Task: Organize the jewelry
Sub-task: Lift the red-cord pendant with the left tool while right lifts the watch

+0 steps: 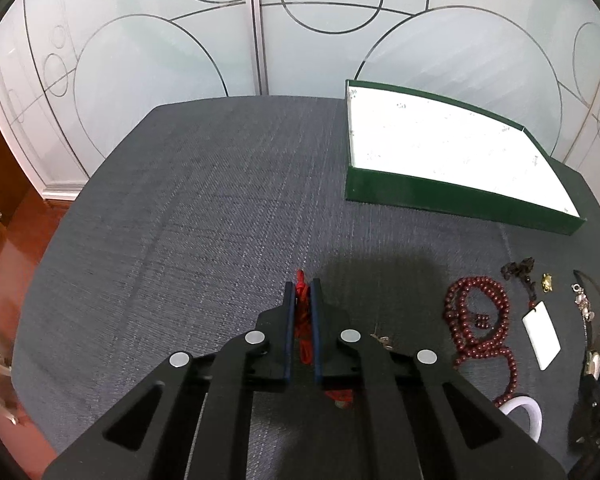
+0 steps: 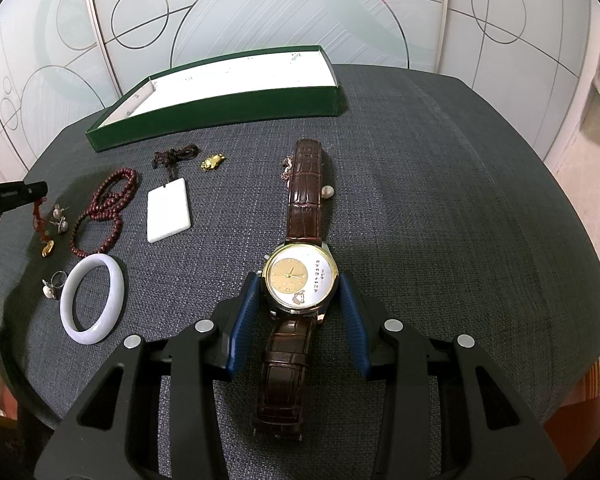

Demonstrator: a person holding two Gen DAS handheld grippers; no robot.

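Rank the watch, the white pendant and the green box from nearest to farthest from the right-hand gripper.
1. Watch: between the open right gripper fingers.
2. White pendant: farther out, to the left.
3. Green box: farthest, at the table's back.

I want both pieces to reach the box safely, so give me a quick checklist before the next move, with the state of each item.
1. Left gripper shut on the red cord: ok.
2. Right gripper open, jaws on either side of the watch: ok.
3. Watch gripped: not ok, jaws not closed yet.
4. Green box open with room inside: ok.
5. Charm on the cord hanging free of the table: cannot tell.
6. Small bead beside the strap, clear of the jaws: ok.
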